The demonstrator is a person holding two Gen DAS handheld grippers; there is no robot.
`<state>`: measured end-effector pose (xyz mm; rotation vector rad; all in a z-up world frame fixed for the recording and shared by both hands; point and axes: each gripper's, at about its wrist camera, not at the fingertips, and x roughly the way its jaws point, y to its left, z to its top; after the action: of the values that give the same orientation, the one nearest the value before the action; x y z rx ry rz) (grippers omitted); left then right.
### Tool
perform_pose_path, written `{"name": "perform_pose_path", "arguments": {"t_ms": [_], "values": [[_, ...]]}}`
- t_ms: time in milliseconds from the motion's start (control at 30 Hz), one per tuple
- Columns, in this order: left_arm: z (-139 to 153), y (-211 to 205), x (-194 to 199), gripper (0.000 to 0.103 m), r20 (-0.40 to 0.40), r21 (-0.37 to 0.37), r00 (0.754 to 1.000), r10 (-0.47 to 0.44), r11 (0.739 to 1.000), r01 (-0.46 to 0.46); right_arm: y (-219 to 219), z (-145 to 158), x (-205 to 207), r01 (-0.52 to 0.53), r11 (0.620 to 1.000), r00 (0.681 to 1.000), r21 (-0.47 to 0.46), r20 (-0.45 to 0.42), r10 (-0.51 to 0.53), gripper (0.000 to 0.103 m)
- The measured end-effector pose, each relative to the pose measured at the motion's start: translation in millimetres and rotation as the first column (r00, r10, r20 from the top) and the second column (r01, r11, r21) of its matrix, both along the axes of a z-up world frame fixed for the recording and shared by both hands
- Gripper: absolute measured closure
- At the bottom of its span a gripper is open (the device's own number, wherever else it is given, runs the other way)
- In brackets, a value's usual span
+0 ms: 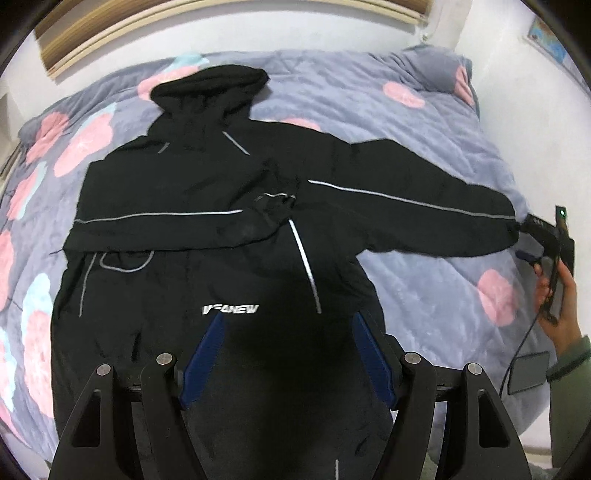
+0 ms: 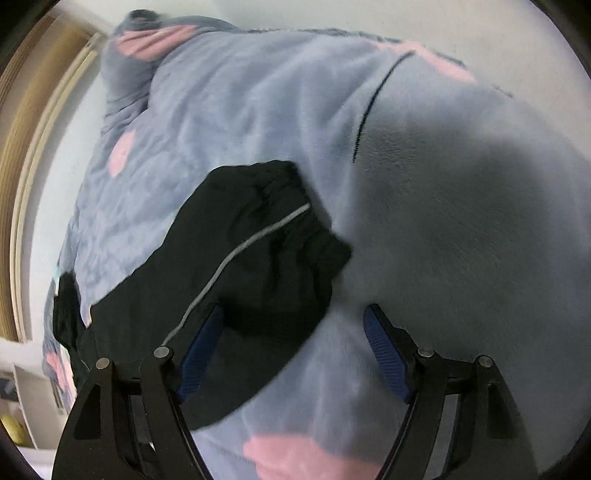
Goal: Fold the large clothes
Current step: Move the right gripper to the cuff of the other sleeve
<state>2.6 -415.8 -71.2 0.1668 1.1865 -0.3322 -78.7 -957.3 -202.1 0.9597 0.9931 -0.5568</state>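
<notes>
A black hooded jacket (image 1: 221, 229) with grey piping lies flat on the bed, hood at the far end. One sleeve is folded across its body. The other sleeve (image 1: 406, 206) stretches out to the right. My left gripper (image 1: 287, 319) hovers open over the jacket's lower part, near the white logo, with nothing pressed between its blue pads. At the outstretched cuff, a hand holds my right gripper (image 1: 543, 236). In the right wrist view that gripper (image 2: 293, 312) stands open over the sleeve end (image 2: 258, 258). The cloth lies by its left finger (image 2: 201, 354) and no pad clamps it.
A grey-blue fleece blanket (image 1: 369, 110) with pink flowers covers the bed, with a pillow (image 1: 436, 70) at the far right corner. White walls and a wooden frame (image 1: 184, 26) lie beyond. A cable and a dark flat device (image 1: 528, 373) hang by the person's green sleeve (image 1: 569, 369).
</notes>
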Motion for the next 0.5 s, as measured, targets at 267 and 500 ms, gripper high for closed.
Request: {"name": "perform_pose_path", "arguments": {"t_ms": [267,500], "values": [[-11,-28,7,0.03,-0.02,0.045,0.999,-0.047,0.998,0.048,-16,-23,20,-0.013,0.996,0.992,0.088,0.128,0.001,0.01],[-19,-57,10,0.03,-0.036,0.046,0.993,-0.111,0.993,0.113,1,14,18,-0.072,0.994,0.961,0.086,0.274,0.046,0.088]]}}
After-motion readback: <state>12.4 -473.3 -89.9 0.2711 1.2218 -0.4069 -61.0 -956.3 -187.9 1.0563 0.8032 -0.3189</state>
